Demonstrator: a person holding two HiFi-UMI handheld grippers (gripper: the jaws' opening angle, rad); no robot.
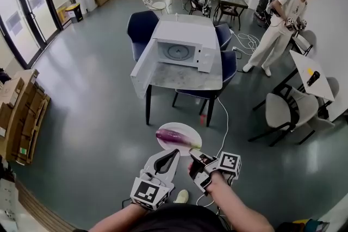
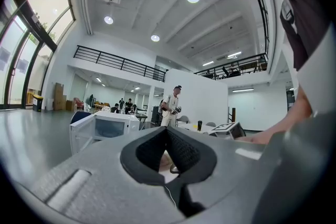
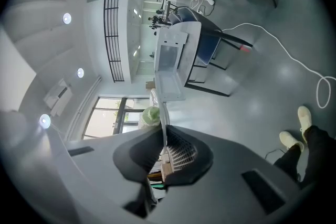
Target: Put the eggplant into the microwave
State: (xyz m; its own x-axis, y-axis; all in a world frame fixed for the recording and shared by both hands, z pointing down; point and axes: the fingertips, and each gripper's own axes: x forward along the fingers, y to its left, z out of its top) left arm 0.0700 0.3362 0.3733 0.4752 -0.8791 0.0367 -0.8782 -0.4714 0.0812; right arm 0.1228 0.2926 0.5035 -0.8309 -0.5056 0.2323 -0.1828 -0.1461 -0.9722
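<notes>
Purple eggplant (image 1: 174, 137) lies crosswise on a round white plate (image 1: 166, 147), just ahead of the right gripper (image 1: 194, 154) pinching its rim; left gripper (image 1: 175, 153) closed, empty.

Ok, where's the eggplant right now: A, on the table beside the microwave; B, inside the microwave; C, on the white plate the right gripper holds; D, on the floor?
C: the eggplant lies on the white plate, whose rim the right gripper pinches, short of the open microwave.
</notes>
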